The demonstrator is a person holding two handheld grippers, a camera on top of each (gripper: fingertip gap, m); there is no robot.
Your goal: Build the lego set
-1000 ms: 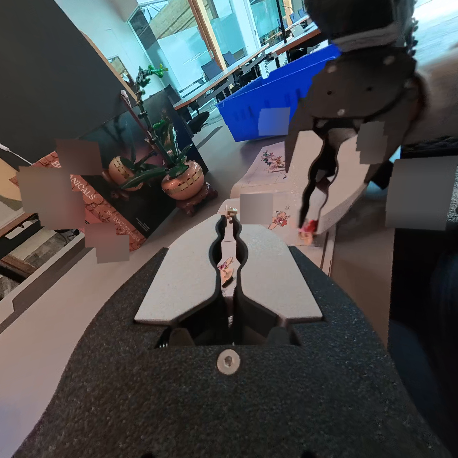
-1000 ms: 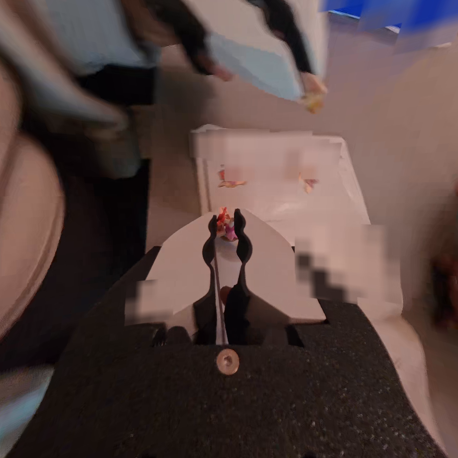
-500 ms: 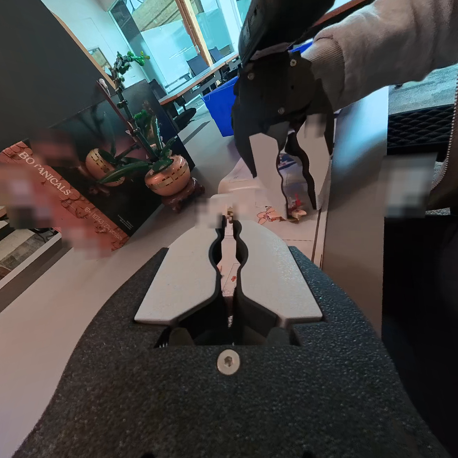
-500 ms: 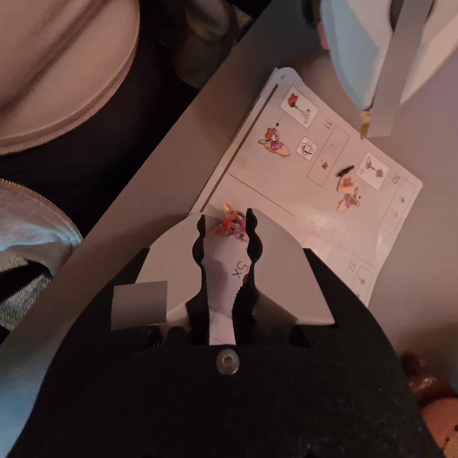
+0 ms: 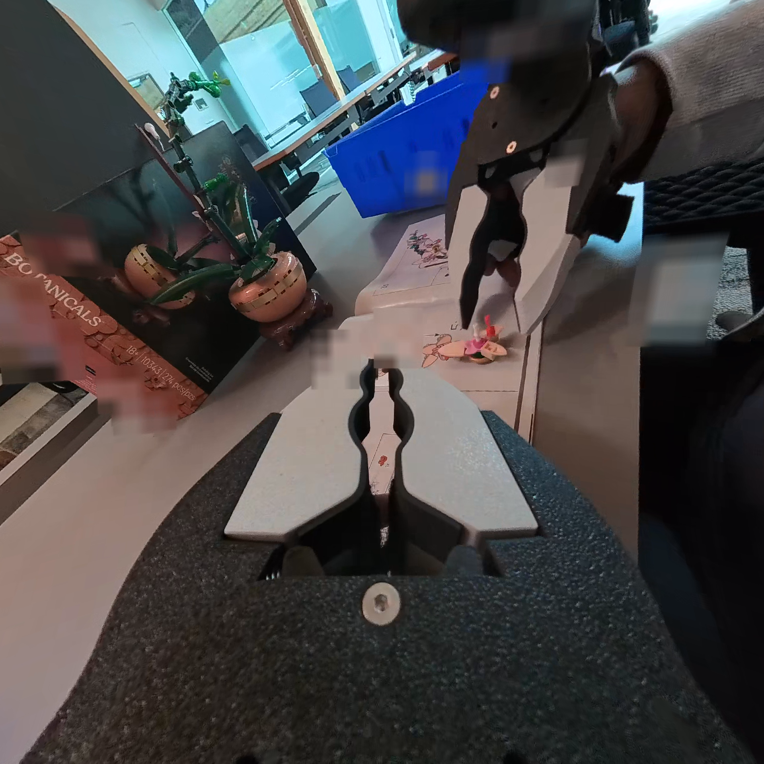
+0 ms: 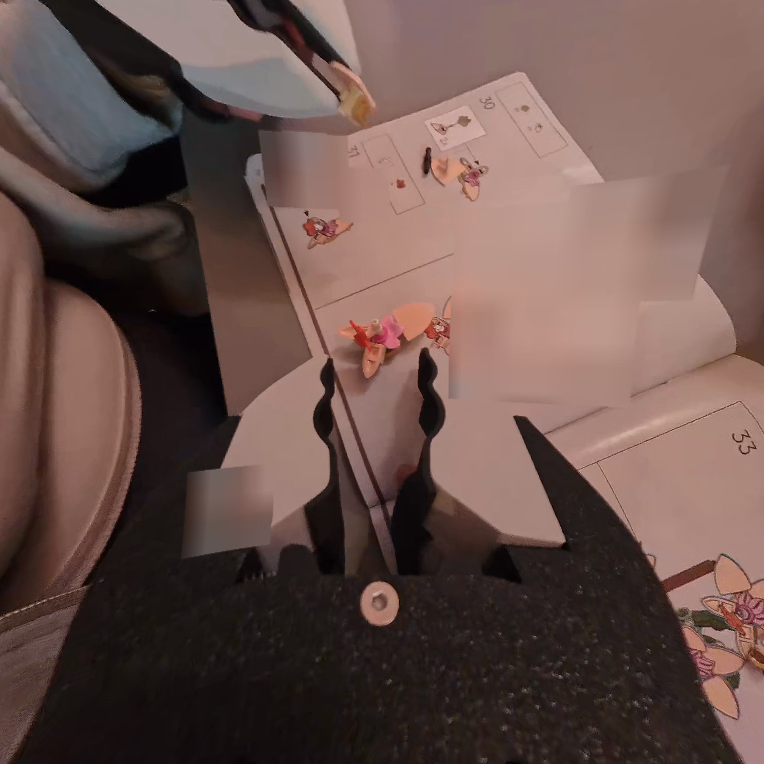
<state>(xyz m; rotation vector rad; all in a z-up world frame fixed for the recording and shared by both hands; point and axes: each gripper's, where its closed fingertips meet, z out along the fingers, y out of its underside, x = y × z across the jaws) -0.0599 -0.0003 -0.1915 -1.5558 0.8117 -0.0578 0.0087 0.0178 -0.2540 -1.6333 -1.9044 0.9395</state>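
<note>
A small flower assembly [image 6: 376, 335], with peach petals, a pink centre and a red bit, lies on the open instruction booklet [image 6: 372, 256]. My right gripper [image 6: 376, 359] is open, its tips just short of the flower on either side and not touching it. In the left wrist view the right gripper [image 5: 492, 326] hangs over the flower [image 5: 481, 349]. My left gripper [image 5: 382, 372] is shut; its tips are under a blur patch there. In the right wrist view the left gripper [image 6: 347, 97] pinches a small tan piece [image 6: 359, 106] above the booklet.
A built orchid in a pink pot [image 5: 268, 289] stands by the set's box [image 5: 124, 330] at the left. A blue bin [image 5: 392, 173] is behind the booklet. A loose peach petal [image 6: 444, 169] and a black piece [image 6: 426, 161] lie on the page. A person's body is close at the table edge.
My right gripper came down to the booklet with the flower assembly, opened and let it go; the flower now lies on the page. My left gripper stays shut on its small piece.
</note>
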